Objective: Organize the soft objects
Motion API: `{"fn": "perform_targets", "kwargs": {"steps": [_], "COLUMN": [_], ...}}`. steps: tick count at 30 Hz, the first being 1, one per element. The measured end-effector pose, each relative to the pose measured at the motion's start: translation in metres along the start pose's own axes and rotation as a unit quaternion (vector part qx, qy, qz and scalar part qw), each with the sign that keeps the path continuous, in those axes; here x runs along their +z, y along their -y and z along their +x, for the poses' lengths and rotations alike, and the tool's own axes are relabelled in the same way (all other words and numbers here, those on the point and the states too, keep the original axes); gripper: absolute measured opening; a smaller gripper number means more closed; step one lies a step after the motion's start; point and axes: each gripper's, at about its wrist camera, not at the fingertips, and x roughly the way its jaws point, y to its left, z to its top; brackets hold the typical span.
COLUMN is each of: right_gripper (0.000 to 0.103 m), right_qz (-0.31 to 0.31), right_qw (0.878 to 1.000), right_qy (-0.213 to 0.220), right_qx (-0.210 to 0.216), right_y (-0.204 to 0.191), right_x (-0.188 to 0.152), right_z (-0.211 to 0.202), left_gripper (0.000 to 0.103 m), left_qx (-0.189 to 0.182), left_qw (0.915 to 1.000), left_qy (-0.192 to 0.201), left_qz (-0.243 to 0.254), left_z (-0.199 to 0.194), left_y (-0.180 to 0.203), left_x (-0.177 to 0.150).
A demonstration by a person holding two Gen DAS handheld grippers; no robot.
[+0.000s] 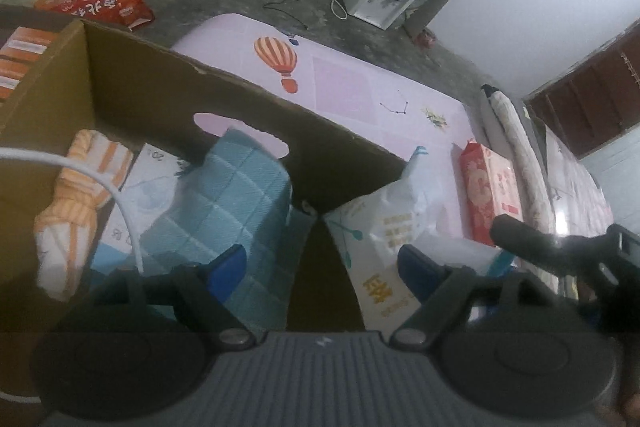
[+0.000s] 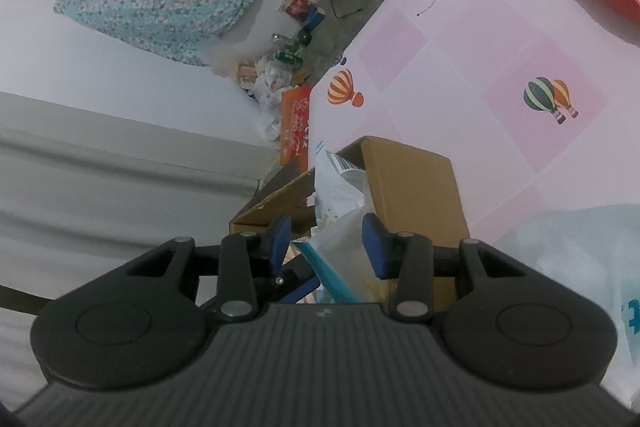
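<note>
1. While the left gripper point(image 1: 320, 267) hangs above the near corner of the cardboard box point(image 1: 132, 75) with its jaws spread wide and nothing between them, its blue pads stand one over the blue checked cloth point(image 1: 236, 195) inside the box and the other over the white packet point(image 1: 384, 227) outside it.
2. The right gripper point(image 2: 326, 243) is partly closed on a white plastic packet point(image 2: 344, 239); the right pad lies against the packet, but whether the left pad touches it I cannot tell, so the grip looks loose at best.
3. As I judge it, the step in hand is loading: the packet is at the box's edge, half in, and needs lowering inside.
4. The next move, I think, calls for the right jaws to let go only once the packet clears the wall, while the left gripper closes on the packet's slack to steer it or goes for another item.
5. Inside the box I count one blue checked cloth, one orange-striped rolled cloth point(image 1: 76, 195) and at least one flat white pack point(image 1: 152, 179) under them.
6. Outside, on the pink mat point(image 1: 344, 87), I count one red tissue pack point(image 1: 490, 195) and, in the right wrist view, one pale plastic bag point(image 2: 580, 267) at the lower right.
</note>
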Motion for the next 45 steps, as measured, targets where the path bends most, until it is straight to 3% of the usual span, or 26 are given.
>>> {"fn": "perform_targets", "kwargs": {"steps": [4, 14, 20, 23, 27, 31, 34, 38, 41, 45], "right_gripper": [0.040, 0.037, 0.037, 0.038, 0.038, 0.038, 0.038, 0.039, 0.039, 0.039], "right_qz": [-0.005, -0.038, -0.026, -0.018, -0.005, 0.004, 0.011, 0.019, 0.024, 0.026], "right_qw": [1.000, 0.998, 0.999, 1.000, 1.000, 0.999, 0.999, 0.999, 0.999, 0.999], "right_qy": [-0.006, -0.035, -0.011, 0.002, 0.009, 0.011, 0.011, 0.014, 0.017, 0.023], "right_qx": [0.000, -0.023, -0.016, -0.015, -0.022, -0.030, -0.032, -0.030, -0.030, -0.029], "right_y": [-0.002, -0.017, -0.010, -0.006, 0.005, 0.015, 0.022, 0.029, 0.031, 0.034], "right_x": [-0.002, -0.021, -0.020, -0.017, -0.016, -0.018, -0.021, -0.023, -0.021, -0.018], "right_z": [0.007, 0.030, 0.015, 0.006, -0.002, -0.007, -0.008, -0.011, -0.014, -0.018], "left_gripper": [0.078, 0.069, 0.068, 0.068, 0.068, 0.068, 0.068, 0.047, 0.030, 0.023], "left_qx": [0.012, 0.087, 0.065, 0.026, 0.001, 0.025, 0.039, 0.055, 0.051, 0.061], "left_qw": [0.9998, 0.9931, 0.9956, 0.9985, 0.9963, 0.9872, 0.9822, 0.9800, 0.9836, 0.9869], "left_qy": [0.009, -0.004, -0.008, -0.038, -0.080, -0.150, -0.175, -0.182, -0.168, -0.149], "left_qz": [0.016, 0.079, 0.067, 0.029, -0.032, -0.048, -0.055, -0.058, -0.041, -0.010], "left_z": [-0.006, 0.013, 0.000, -0.001, 0.012, 0.040, 0.054, 0.059, 0.051, 0.031], "left_y": [0.006, 0.016, 0.011, 0.005, -0.005, -0.003, 0.000, 0.003, 0.006, 0.012], "left_x": [-0.002, -0.009, -0.012, -0.011, -0.004, 0.002, 0.000, -0.004, -0.008, -0.011]}}
